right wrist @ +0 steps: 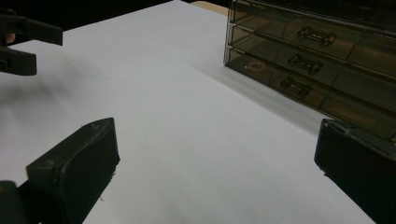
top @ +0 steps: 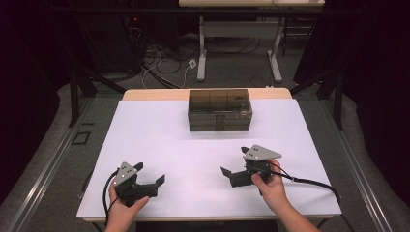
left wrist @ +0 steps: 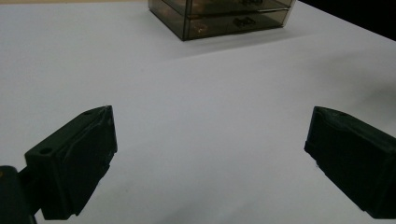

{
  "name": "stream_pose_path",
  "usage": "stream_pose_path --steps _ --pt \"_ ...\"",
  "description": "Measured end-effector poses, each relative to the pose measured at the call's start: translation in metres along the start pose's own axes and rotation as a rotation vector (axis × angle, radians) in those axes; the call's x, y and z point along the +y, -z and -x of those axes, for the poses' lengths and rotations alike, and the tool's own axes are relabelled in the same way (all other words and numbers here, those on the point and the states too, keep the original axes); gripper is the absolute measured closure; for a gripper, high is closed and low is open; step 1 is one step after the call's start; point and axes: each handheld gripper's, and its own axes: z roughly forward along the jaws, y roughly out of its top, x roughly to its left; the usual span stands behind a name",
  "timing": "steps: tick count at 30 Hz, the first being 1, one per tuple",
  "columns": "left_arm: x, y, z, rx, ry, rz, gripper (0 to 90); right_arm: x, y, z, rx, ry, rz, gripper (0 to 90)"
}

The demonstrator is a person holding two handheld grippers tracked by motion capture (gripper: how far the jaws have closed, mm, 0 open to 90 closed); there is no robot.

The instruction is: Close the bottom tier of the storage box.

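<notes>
A smoky translucent drawer box (top: 220,109) with three stacked drawers stands at the far middle of the white table top (top: 159,135). My left gripper (top: 150,172) rests near the front left edge, held by a hand, jaws wide apart and empty. My right gripper (top: 234,160) sits at the front right, also open with nothing in it. In the left gripper view the drawer box (left wrist: 224,16) is far ahead beyond the open gripper (left wrist: 210,140). In the right gripper view the drawer box (right wrist: 317,51) is close at the upper right, handles facing me, past the open gripper (right wrist: 217,154).
The other gripper (right wrist: 21,44) shows at the far left of the right gripper view. Cables trail from both grippers toward the table's front. Behind the table stand a white desk frame (top: 239,43), floor cables (top: 164,63) and black stands.
</notes>
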Motion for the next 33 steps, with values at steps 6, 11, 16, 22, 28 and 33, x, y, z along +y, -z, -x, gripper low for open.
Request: stream_pose_path --steps 6,11,16,22,28,33 --pt "0.000 0.000 0.002 -0.008 -0.006 0.000 0.4 -0.009 0.005 -0.012 0.026 -0.004 0.010 0.0" --pt "0.001 -0.001 0.003 -0.012 -0.019 -0.005 0.4 -0.014 0.008 -0.018 0.036 -0.008 0.019 0.0" --pt "0.001 -0.001 0.005 -0.024 -0.021 -0.004 0.3 -0.021 0.009 -0.016 0.041 -0.038 0.023 0.0" --pt "0.001 0.000 0.004 -0.023 -0.026 0.001 0.3 -0.029 0.007 -0.018 0.038 -0.011 0.006 0.0" --pt "0.000 0.000 0.005 -0.025 -0.038 -0.002 0.3 -0.038 0.001 -0.024 0.048 -0.007 -0.010 0.0" --pt "0.000 -0.001 0.005 -0.026 -0.048 -0.005 0.3 -0.045 -0.006 -0.028 0.059 -0.008 -0.034 0.0"
